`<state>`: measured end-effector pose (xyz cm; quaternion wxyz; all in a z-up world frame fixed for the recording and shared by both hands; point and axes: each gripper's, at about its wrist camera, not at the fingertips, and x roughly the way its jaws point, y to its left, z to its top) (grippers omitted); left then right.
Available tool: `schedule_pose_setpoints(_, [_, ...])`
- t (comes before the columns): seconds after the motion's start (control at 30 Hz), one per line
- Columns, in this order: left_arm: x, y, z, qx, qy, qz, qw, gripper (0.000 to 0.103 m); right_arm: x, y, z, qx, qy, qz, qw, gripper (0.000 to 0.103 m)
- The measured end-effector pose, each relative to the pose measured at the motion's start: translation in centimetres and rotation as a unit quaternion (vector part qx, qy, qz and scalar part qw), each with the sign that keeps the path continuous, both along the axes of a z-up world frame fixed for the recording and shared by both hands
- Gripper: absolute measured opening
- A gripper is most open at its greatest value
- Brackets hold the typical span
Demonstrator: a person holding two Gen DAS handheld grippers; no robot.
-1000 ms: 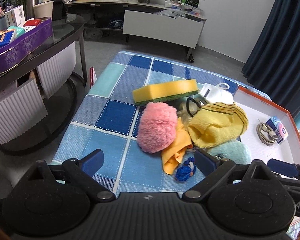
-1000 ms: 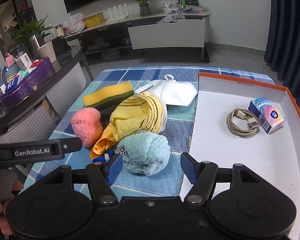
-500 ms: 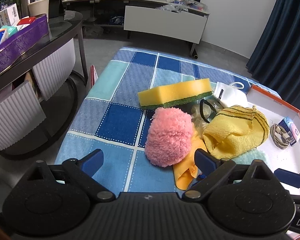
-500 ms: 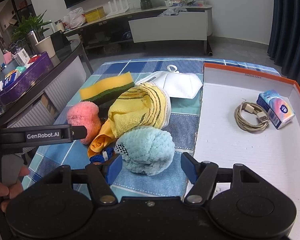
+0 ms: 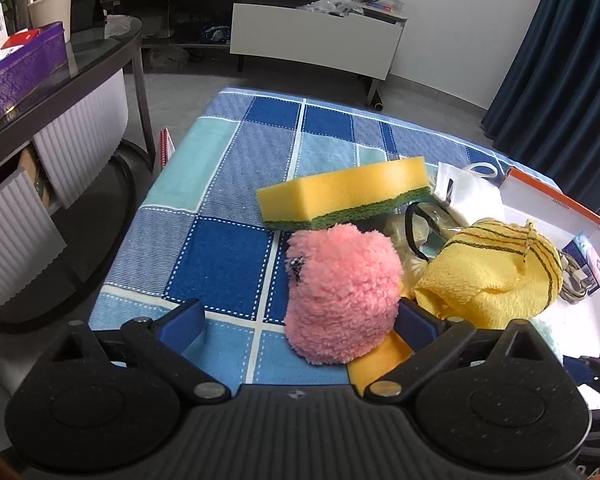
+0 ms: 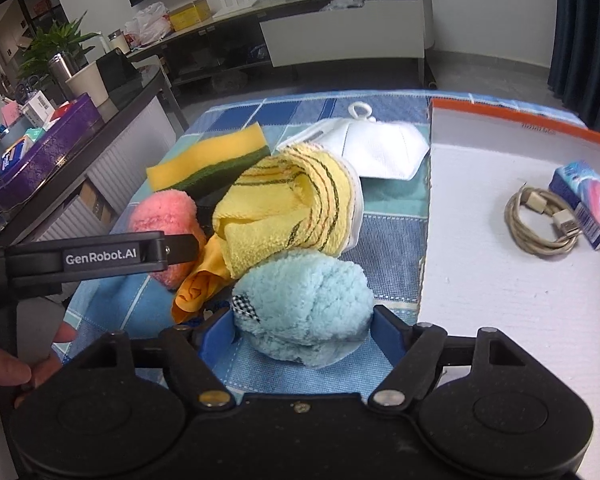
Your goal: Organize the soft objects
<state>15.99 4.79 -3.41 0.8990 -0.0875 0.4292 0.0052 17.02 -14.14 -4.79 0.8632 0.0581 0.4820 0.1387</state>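
A pink fluffy ball [image 5: 342,294] lies on the blue checked cloth [image 5: 220,256]; my left gripper [image 5: 300,322] is open with the ball's near end between its fingers. A light blue fluffy ball [image 6: 304,300] sits between the open fingers of my right gripper [image 6: 304,330]. Behind them lie a yellow striped towel [image 6: 288,208], an orange cloth [image 6: 198,284], a yellow-green sponge [image 5: 344,194] and a white face mask [image 6: 374,148]. The pink ball [image 6: 164,216] also shows in the right wrist view, partly behind the left gripper's arm.
A white tray with an orange rim [image 6: 500,280] on the right holds a coiled cable [image 6: 544,224] and a tissue pack [image 6: 586,202]. A black hair tie [image 5: 416,228] lies by the sponge. A dark side table with a purple box [image 5: 20,68] stands left.
Both grippers have moved forward and down. The pink ball now sits between the left fingers and the blue ball between the right fingers. Both stay open.
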Motion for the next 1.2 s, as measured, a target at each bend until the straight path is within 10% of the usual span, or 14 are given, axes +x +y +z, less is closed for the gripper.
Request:
schedule_pose_setpoints(0.13, [0.3,0.4,-0.6,-0.02,-0.004,-0.004,0.9998,0.079,0.3,0.2,-0.5,0.019,0.001,0.004,1.0,0.077])
schedule_pose_setpoints(0.23, [0.0,0.6,-0.5,-0.033,-0.005,-0.013,0.9994,0.046,-0.1,0.2,-0.3,0.018,-0.009,0.005,1.0,0.066])
schedule_pose_setpoints(1.2, [-9.6,0.5,4.7,-0.031,-0.059,-0.016,0.9977,0.043,-7.0,-3.0,5.9,0.043,-0.059,0.0,0.997,0.063])
